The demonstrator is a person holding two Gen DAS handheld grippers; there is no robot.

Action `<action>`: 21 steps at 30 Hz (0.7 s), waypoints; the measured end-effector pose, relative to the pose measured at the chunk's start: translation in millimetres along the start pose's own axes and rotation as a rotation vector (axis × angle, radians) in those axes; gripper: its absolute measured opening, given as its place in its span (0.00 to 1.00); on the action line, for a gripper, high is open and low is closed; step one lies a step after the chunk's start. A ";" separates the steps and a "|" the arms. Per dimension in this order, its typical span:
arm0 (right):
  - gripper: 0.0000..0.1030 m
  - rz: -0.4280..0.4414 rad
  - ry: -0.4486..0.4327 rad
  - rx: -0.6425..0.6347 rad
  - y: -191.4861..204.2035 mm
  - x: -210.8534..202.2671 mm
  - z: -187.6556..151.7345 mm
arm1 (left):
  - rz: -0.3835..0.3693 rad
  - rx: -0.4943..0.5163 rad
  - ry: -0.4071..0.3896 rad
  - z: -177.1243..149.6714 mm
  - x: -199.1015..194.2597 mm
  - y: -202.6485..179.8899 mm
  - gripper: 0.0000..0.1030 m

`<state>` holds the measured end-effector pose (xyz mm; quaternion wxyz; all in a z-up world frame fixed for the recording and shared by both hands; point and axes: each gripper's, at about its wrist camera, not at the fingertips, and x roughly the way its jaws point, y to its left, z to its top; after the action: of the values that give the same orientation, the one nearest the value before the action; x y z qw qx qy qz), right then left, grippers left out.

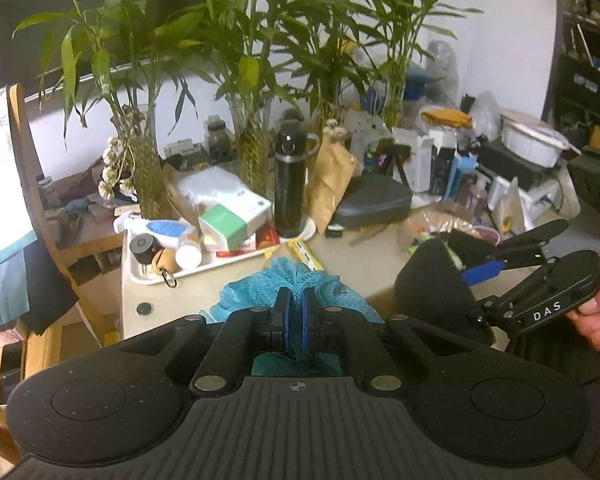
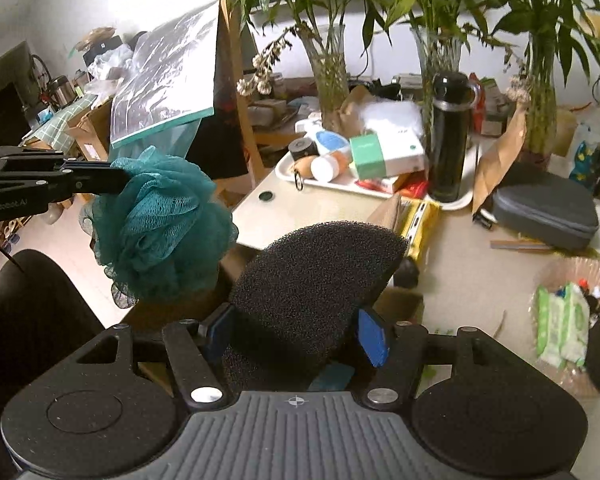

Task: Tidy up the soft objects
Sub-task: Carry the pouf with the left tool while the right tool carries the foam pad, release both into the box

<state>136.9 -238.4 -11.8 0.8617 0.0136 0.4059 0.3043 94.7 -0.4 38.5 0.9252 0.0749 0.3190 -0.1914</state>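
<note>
Above table (image 2: 464, 280) | left fingers (image 1: 294, 304) pinch loofah (image 1: 260, 284) | right clamp, seemingly, sponge (image 2: 312, 280)

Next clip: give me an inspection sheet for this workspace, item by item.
Surface: beige table, crowded toward the back.
Job's things: teal mesh pouf and black sponge, both held off the table.
Clutter: white tray of bottles and boxes, black flask, grey case, wipes packs.
Grippers: left hand-held gripper shut on the pouf; right hand-held gripper shut on the sponge.
Cables: nothing seen.
Surroundings: bamboo in glass vases, wooden chair, shelving.
</note>
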 end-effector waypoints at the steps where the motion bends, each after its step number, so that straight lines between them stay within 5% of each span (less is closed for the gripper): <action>1: 0.66 0.002 0.005 0.003 0.2 1.6 -1.5 | 0.000 0.002 0.008 -1.1 1.0 -1.1 0.05; 10: 0.69 0.013 0.044 -0.013 5.5 12.5 -7.9 | -0.001 0.024 0.071 -9.2 12.1 -7.8 0.08; 13: 0.90 -0.005 0.062 -0.048 9.1 16.6 -9.0 | -0.003 0.022 0.063 -11.4 13.0 -8.3 0.11; 15: 1.00 -0.034 0.053 -0.080 13.5 16.1 -10.7 | -0.001 0.012 0.058 -12.2 12.6 -6.8 0.25; 17: 1.00 -0.031 0.060 -0.094 15.5 15.9 -12.2 | 0.004 0.003 0.044 -12.7 10.3 -5.9 0.54; 21: 1.00 -0.025 0.061 -0.090 13.2 13.5 -15.4 | 0.034 0.020 0.041 -14.2 8.3 -6.9 0.58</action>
<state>125.8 -223.8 -27.9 0.8524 -0.0398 0.4179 0.3117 89.9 -5.5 22.1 0.9208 0.0935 0.3346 -0.1774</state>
